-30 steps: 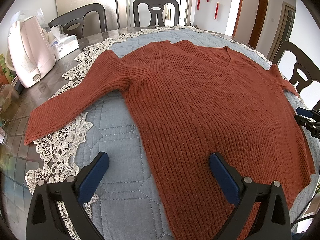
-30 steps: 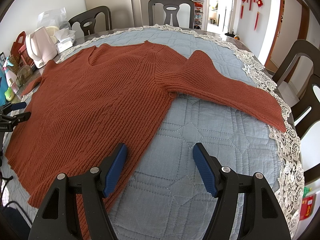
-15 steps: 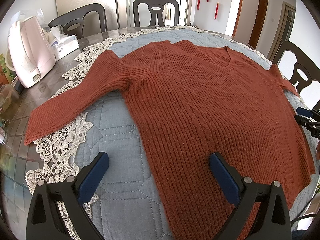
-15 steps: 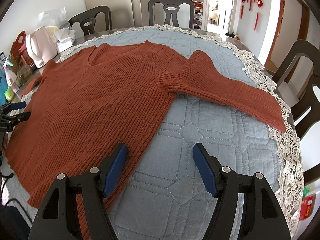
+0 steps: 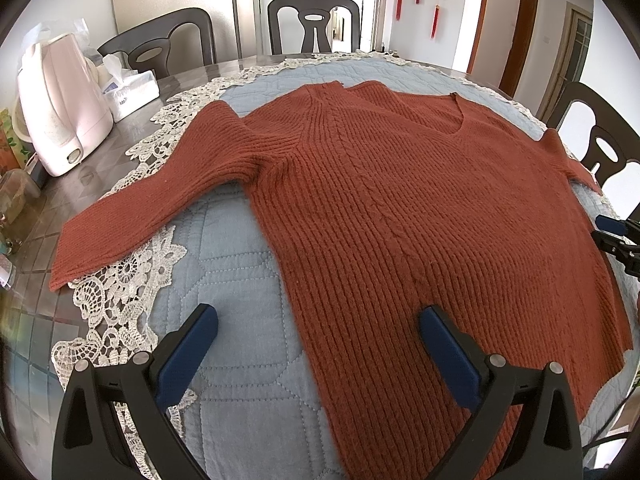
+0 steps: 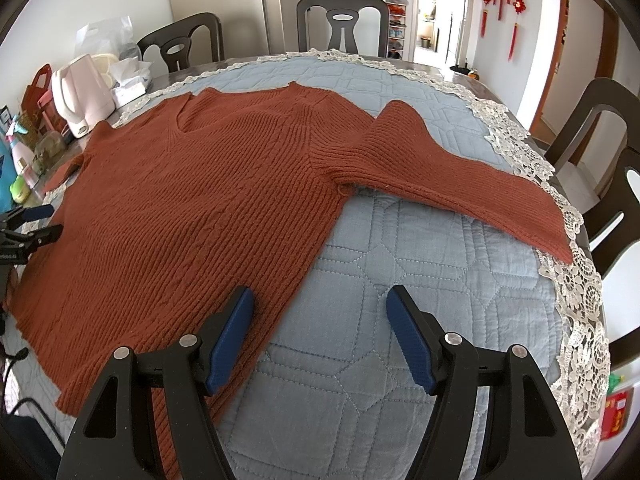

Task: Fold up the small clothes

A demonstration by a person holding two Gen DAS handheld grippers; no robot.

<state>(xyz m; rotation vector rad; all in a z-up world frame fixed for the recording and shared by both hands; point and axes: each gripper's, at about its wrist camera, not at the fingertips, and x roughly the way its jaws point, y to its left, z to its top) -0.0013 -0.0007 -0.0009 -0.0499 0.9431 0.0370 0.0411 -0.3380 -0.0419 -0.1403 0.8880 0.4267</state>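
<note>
A rust-red ribbed knit sweater [image 5: 420, 216] lies flat, front up, on a blue quilted cloth [image 5: 224, 272], sleeves spread out to both sides. It also shows in the right wrist view [image 6: 208, 208]. My left gripper [image 5: 318, 322] is open and empty, hovering over the sweater's left hem edge. My right gripper [image 6: 320, 306] is open and empty, over the sweater's right hem edge. Its left sleeve [image 5: 132, 216] reaches onto the lace trim. Its right sleeve [image 6: 460, 184] slants toward the table's right edge.
A pink kettle [image 5: 60, 108] and a tissue box [image 5: 128, 88] stand at the table's left. Bottles and small items [image 6: 20, 168] crowd the far left edge. Dark chairs [image 5: 314, 24] ring the table. White lace trim [image 6: 576, 280] borders the cloth.
</note>
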